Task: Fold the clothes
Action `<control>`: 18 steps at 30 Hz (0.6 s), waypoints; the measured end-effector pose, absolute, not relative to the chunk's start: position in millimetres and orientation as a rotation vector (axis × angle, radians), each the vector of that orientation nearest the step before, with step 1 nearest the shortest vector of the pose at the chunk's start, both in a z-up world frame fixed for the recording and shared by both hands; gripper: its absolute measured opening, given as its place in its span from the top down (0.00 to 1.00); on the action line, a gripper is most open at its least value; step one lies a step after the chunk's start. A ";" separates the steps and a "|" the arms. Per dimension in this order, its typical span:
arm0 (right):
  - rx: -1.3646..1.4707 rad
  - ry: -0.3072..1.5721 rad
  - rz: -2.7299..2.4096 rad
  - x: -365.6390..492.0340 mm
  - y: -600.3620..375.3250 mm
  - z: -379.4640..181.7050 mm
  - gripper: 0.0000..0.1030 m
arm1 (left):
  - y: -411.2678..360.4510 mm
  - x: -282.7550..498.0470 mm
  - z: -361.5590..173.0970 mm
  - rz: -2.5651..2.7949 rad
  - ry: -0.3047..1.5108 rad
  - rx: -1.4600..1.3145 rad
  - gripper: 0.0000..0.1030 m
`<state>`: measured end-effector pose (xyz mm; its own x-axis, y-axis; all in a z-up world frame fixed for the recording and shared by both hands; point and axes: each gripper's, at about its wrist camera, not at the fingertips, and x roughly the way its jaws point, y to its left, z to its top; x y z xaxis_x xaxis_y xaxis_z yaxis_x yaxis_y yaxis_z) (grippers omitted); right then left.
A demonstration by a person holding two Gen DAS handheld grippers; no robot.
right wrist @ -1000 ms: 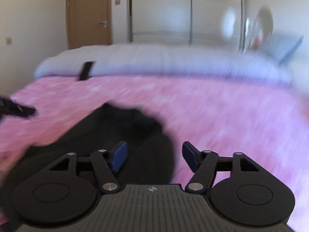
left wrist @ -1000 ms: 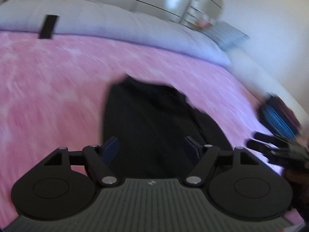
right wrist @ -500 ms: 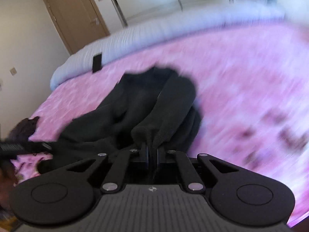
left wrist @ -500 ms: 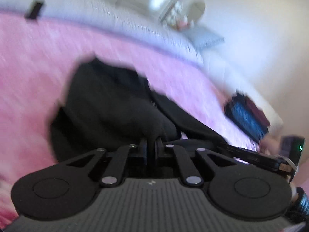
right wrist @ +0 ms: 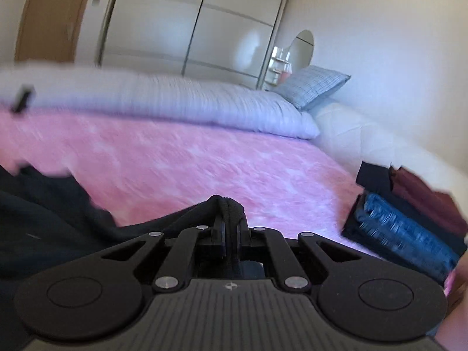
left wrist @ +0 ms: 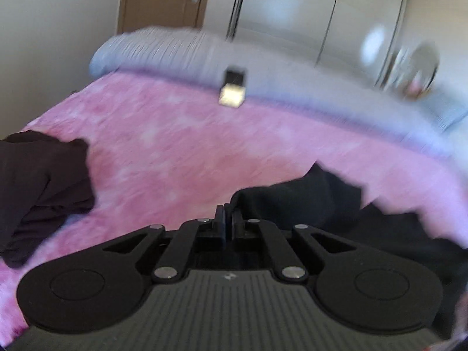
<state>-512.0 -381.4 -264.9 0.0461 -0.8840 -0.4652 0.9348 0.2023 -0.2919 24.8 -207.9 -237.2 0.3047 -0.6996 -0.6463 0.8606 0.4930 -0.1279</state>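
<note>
Black garment (right wrist: 52, 222) limp, bunched, edge pinched in right claw (right wrist: 231, 228)

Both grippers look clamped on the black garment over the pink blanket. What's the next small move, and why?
Probably draw the two grippers apart to pull the held edge taut before laying it flat. The right gripper pinches a bunched fold of the black garment, the left gripper is shut at its edge, and the cloth between them sags rumpled on the pink blanket.
</note>
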 end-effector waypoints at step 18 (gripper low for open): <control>0.035 0.614 -0.899 -426.2 -405.6 -289.8 0.32 | -351.1 -146.3 -235.7 -1.486 0.457 0.593 0.29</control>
